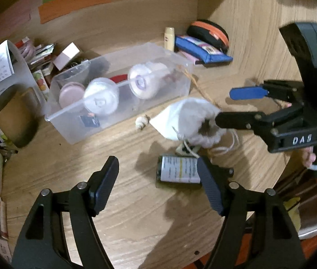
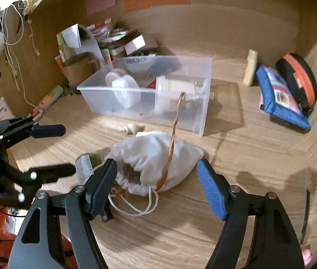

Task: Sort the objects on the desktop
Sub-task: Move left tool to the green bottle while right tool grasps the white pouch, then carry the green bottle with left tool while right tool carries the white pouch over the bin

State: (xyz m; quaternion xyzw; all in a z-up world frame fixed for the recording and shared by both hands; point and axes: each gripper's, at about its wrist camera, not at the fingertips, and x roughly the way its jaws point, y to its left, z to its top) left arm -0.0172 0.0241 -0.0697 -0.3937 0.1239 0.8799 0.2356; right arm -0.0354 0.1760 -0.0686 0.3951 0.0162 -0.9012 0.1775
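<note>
A white drawstring pouch (image 2: pixel 158 163) lies on the wooden desk, mouth toward me; it also shows in the left wrist view (image 1: pixel 187 121). My right gripper (image 2: pixel 156 186) is open, its jaws on either side of the pouch, and appears in the left wrist view (image 1: pixel 230 105). A brown ribbon strip (image 2: pixel 172 141) crosses the pouch. A dark green bottle with a white label (image 1: pixel 177 173) lies beside the pouch. My left gripper (image 1: pixel 158 183) is open and empty, with the bottle just beyond its right finger. A clear plastic bin (image 1: pixel 118 89) holds white tape rolls and round containers.
A blue pouch (image 2: pixel 279 96), a black and orange round case (image 2: pixel 297 78) and a cream tube (image 2: pixel 250 67) sit at the back right. A cardboard cylinder (image 1: pixel 12 116), papers and small boxes crowd the back left. A small shell-like trinket (image 1: pixel 141 122) lies near the bin.
</note>
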